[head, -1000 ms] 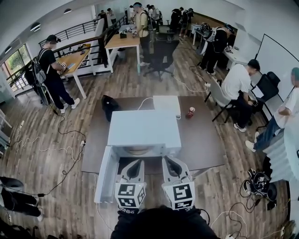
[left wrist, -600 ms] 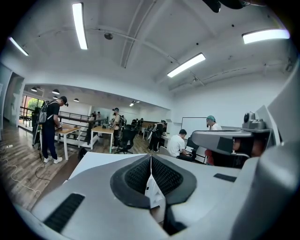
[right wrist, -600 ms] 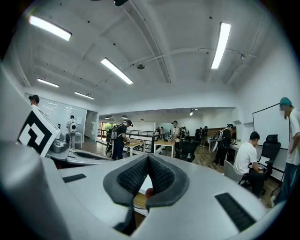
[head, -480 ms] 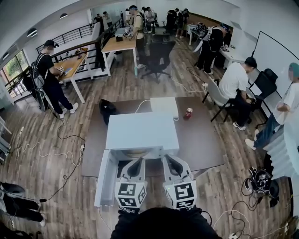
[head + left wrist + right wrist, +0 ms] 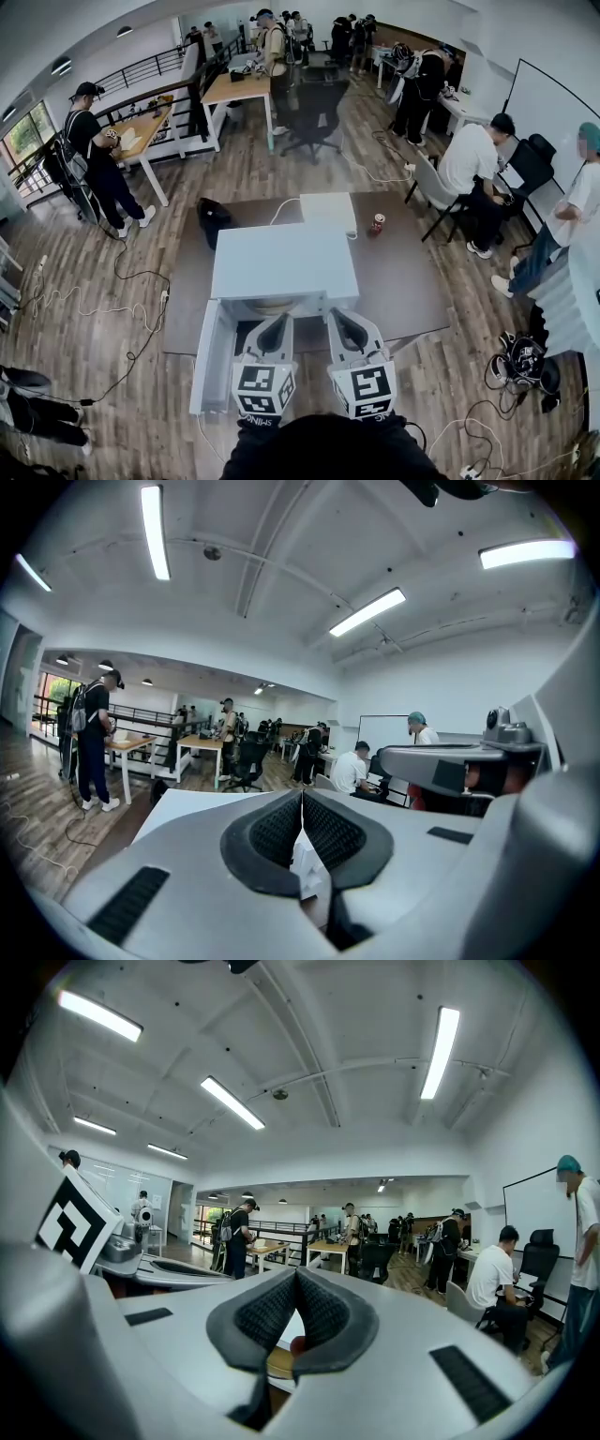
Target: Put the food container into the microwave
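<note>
Holding still, I'm keeping left gripper (image 5: 278, 322) and right gripper (image 5: 336, 318) closed, empty; food container (image 5: 276, 305) seemingly sitting inside microwave (image 5: 282, 264).

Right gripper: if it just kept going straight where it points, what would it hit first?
Most likely the front of the microwave, right of its open cavity, since the right gripper points at it. Depth is unclear.

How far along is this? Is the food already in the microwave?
Nearly done, it seems. What looks like a tan round container sits just inside the microwave, whose door stands open at the left. The left gripper and right gripper are both shut and empty before the opening. Probably only closing the door is left.
</note>
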Demonstrator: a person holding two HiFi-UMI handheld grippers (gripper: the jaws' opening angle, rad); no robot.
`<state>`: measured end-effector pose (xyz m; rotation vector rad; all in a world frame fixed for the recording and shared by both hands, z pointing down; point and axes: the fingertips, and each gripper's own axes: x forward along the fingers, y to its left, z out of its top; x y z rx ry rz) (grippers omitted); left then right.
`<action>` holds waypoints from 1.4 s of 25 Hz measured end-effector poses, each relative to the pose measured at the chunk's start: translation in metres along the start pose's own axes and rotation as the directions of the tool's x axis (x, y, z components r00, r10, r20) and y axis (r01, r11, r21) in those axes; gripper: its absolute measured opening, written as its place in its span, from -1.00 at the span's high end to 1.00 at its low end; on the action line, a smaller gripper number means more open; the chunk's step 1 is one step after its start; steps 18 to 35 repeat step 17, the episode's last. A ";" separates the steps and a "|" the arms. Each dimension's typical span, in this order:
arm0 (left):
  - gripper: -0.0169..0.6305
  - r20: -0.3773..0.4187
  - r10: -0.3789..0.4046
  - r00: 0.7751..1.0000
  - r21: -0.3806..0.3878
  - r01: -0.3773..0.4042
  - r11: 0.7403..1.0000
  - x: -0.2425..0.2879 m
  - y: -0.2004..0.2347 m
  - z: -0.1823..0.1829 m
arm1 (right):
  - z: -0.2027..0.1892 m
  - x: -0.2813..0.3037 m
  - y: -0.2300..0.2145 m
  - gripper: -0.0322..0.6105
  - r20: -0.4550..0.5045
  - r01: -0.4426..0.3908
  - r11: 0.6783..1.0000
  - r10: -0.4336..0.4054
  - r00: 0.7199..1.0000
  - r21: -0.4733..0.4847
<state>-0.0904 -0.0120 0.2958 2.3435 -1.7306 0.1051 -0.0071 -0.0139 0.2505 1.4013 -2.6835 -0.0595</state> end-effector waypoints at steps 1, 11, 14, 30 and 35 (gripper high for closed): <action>0.84 -0.001 -0.001 1.000 -0.001 0.001 1.000 0.000 0.000 0.000 | 0.000 0.000 0.001 0.83 -0.002 0.001 1.000 -0.001 1.000 0.003; 0.84 -0.014 -0.003 1.000 -0.007 0.003 1.000 0.002 0.000 -0.008 | -0.009 0.002 0.000 0.83 0.001 0.001 1.000 -0.001 1.000 0.009; 0.84 -0.016 -0.004 1.000 -0.009 0.004 1.000 0.004 0.002 -0.008 | -0.009 0.004 0.000 0.83 -0.002 0.003 1.000 -0.003 1.000 0.012; 0.84 -0.018 -0.004 1.000 -0.011 0.004 1.000 0.006 0.005 -0.008 | -0.010 0.006 0.000 0.83 -0.021 0.010 1.000 -0.010 1.000 0.018; 0.84 -0.018 -0.004 1.000 -0.011 0.004 1.000 0.006 0.005 -0.008 | -0.010 0.006 0.000 0.83 -0.021 0.010 1.000 -0.010 1.000 0.018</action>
